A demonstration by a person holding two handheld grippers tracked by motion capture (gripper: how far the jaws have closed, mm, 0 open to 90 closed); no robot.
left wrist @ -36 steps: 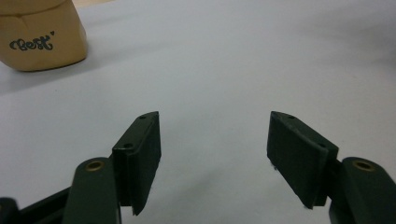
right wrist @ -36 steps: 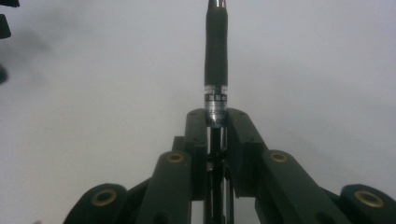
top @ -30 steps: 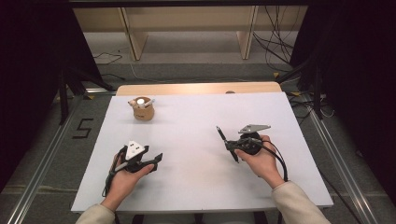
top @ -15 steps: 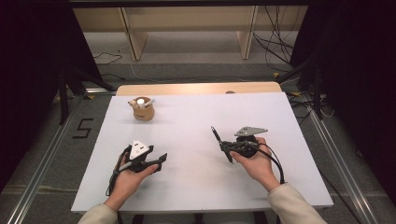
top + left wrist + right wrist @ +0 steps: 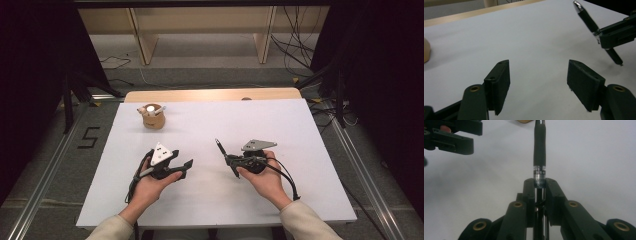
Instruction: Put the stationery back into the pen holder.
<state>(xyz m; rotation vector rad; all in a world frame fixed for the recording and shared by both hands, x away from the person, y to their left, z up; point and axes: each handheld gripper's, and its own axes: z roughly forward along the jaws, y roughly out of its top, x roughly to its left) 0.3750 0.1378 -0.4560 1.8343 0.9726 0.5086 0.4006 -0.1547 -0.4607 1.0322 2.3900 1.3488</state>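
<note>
A black pen (image 5: 221, 149) with a silver tip sticks up and leftward out of my right gripper (image 5: 231, 161), which is shut on its lower barrel just right of the table's middle. In the right gripper view the pen (image 5: 539, 152) runs straight up from between the closed jaws of that gripper (image 5: 539, 183). My left gripper (image 5: 186, 169) sits a little to the left of it, open and holding nothing. Its jaws (image 5: 539, 72) stand wide apart over bare white table, with the pen (image 5: 587, 18) off to the upper right.
A tan round holder (image 5: 153, 116) with white items in it stands at the back left of the white tabletop (image 5: 300, 150). A wooden edge (image 5: 210, 95) runs along the far side. Cables trail from both grippers toward the person.
Both hands have drifted toward the table's middle: the left gripper moved right, the right gripper moved left with the pen. The jaws kept their states.
</note>
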